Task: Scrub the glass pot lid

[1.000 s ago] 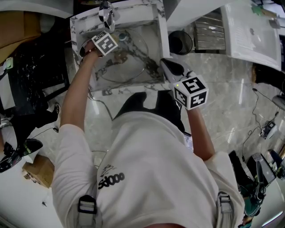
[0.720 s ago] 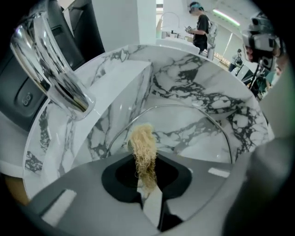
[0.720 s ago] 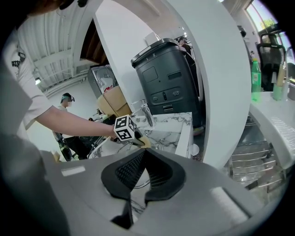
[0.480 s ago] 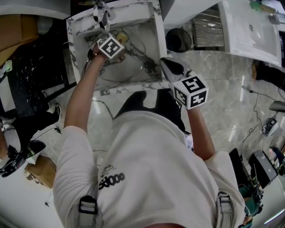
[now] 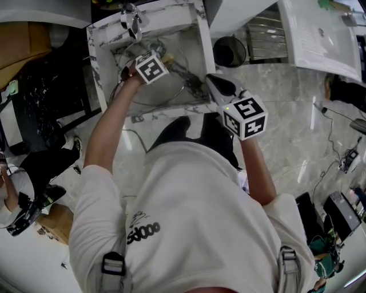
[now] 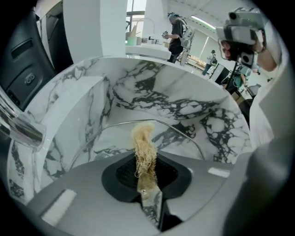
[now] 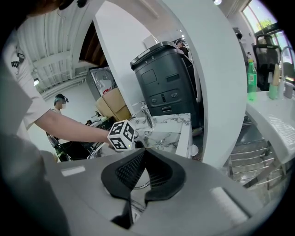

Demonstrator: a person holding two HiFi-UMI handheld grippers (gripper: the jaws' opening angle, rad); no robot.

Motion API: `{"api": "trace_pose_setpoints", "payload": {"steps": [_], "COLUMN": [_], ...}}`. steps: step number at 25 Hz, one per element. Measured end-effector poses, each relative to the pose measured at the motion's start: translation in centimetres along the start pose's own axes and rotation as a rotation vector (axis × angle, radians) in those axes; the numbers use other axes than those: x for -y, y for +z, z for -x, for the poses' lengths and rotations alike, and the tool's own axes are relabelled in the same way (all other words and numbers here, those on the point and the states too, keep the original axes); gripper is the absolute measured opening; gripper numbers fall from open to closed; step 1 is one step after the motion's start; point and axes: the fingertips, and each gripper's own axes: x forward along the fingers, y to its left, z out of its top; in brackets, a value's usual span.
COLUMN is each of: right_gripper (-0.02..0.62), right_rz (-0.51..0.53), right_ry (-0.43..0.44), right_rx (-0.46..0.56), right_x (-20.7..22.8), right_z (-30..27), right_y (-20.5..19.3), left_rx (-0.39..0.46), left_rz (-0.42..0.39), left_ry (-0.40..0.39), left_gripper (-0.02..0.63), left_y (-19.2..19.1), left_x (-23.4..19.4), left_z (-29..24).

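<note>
A glass pot lid point(image 5: 154, 91) with a metal rim lies in the white marble sink point(image 5: 166, 17). In the left gripper view the lid point(image 6: 106, 143) rises tilted before the sink's back wall point(image 6: 152, 87). My left gripper point(image 5: 160, 60) is down in the sink over the lid, shut on a tan fibrous scrubber point(image 6: 144, 147) that sticks out past its tips point(image 6: 146, 177). My right gripper point(image 5: 209, 79) hovers at the sink's right wall, jaws shut point(image 7: 140, 152), with nothing seen between the tips. It looks toward the left gripper's marker cube point(image 7: 122, 135).
A chrome faucet point(image 5: 132, 17) stands at the sink's back rim. Right of the sink are a round black bin point(image 5: 229, 54), a ribbed metal rack point(image 5: 269, 34) and a white counter point(image 5: 320, 34). A black machine point(image 7: 166, 87) stands behind the sink. Cables lie on the floor.
My left gripper has moved rightward and toward the front across the lid with the scrubber. The right gripper has stayed in place.
</note>
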Motion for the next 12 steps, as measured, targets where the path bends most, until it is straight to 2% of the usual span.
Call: {"api": "trace_pose_setpoints", "payload": {"steps": [7, 12], "right_gripper": [0.003, 0.003], "right_rz": [0.004, 0.015], "right_ry": [0.007, 0.023], "right_rx": [0.003, -0.006], "right_x": [-0.9, -2.1], "right_z": [-0.4, -1.0], "right_y": [0.0, -0.3], "left_rx": [0.003, -0.076], "left_rz": [-0.057, -0.080], "left_ry": [-0.121, -0.269], "left_gripper": [0.046, 0.046], "left_y": [-2.0, -5.3], "left_x": [4.1, 7.3], "left_z": [0.8, 1.1]}}
